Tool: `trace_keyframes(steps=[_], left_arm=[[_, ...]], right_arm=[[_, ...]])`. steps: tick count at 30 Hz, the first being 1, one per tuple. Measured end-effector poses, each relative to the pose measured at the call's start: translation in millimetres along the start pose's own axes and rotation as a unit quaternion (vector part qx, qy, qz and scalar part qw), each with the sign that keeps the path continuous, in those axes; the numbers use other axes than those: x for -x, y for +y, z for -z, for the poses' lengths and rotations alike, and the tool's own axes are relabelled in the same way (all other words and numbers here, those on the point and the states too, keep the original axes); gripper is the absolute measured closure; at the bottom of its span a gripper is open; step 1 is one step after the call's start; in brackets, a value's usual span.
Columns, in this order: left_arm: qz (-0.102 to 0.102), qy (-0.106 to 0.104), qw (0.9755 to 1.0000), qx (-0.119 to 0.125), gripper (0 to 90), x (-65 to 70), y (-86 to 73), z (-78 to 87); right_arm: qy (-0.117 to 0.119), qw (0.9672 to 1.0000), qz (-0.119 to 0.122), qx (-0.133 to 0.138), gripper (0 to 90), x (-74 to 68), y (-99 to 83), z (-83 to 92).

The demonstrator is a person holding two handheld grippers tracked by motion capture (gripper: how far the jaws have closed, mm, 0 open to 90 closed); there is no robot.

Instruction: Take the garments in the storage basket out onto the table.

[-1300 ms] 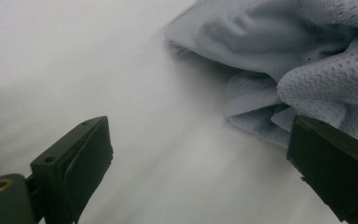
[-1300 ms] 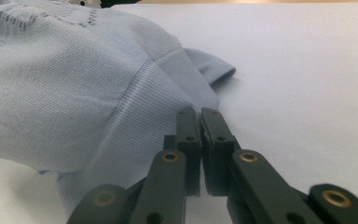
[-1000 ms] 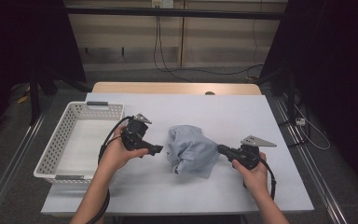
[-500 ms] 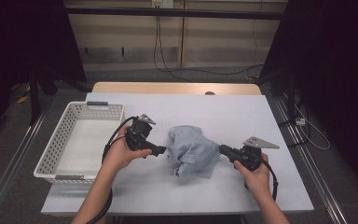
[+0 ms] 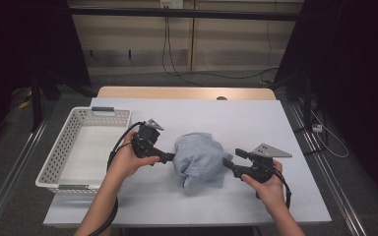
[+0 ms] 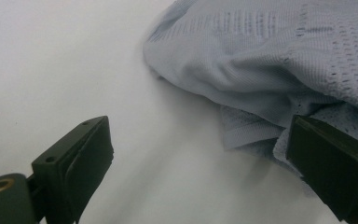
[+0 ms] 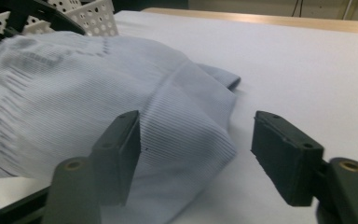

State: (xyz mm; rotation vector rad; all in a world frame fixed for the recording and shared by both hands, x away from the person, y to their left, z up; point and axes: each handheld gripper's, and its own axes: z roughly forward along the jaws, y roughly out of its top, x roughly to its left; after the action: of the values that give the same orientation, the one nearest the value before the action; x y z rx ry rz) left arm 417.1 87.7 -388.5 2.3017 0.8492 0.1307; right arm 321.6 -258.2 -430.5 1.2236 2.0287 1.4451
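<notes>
Your light blue garment (image 5: pixel 198 161) lies bunched in a mound near the middle of the white surface (image 5: pixel 256 123), directly between your two hands. Your left hand-held gripper (image 5: pixel 170 158) sits at the garment's left edge, and in the left gripper view its jaws stand wide apart: one is over bare surface, while the other is tucked under a hanging fold of the cloth (image 6: pixel 279 70) without pinching it. Your right hand-held gripper (image 5: pixel 230 166) points at the mound's right side; its jaws have just been opening, and the right gripper view shows them spread, with a flap of the garment (image 7: pixel 98 107) lying between them and neither pad pressing on it. The high view gives you what the close views lack: the white perforated basket (image 5: pixel 69 142) standing on the surface to the left of your left hand, well apart from the garment. The gripper views in turn let you see the fabric's ribbed and mesh-like knit, which the high view is too distant to show.
</notes>
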Motion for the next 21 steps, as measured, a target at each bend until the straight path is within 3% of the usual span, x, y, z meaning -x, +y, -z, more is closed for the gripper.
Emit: trace_keyframes(steps=[7,12,21], left_arm=[[-0.001,0.003,1.0,0.002,7.1,2.1,1.7,1.7],[-0.002,0.005,1.0,-0.001,7.1,2.4,1.3,0.7],[-0.001,0.007,1.0,-0.002,7.1,2.6,0.5,1.2]], right_arm=[[0.038,0.9993,-0.001,-0.004,20.2,-15.2,2.4,-1.6],[0.065,0.9978,0.014,0.004,15.2,-26.1,4.4,-3.0],[0.075,0.9967,0.027,-0.016,11.7,-35.5,-0.6,-14.7]])
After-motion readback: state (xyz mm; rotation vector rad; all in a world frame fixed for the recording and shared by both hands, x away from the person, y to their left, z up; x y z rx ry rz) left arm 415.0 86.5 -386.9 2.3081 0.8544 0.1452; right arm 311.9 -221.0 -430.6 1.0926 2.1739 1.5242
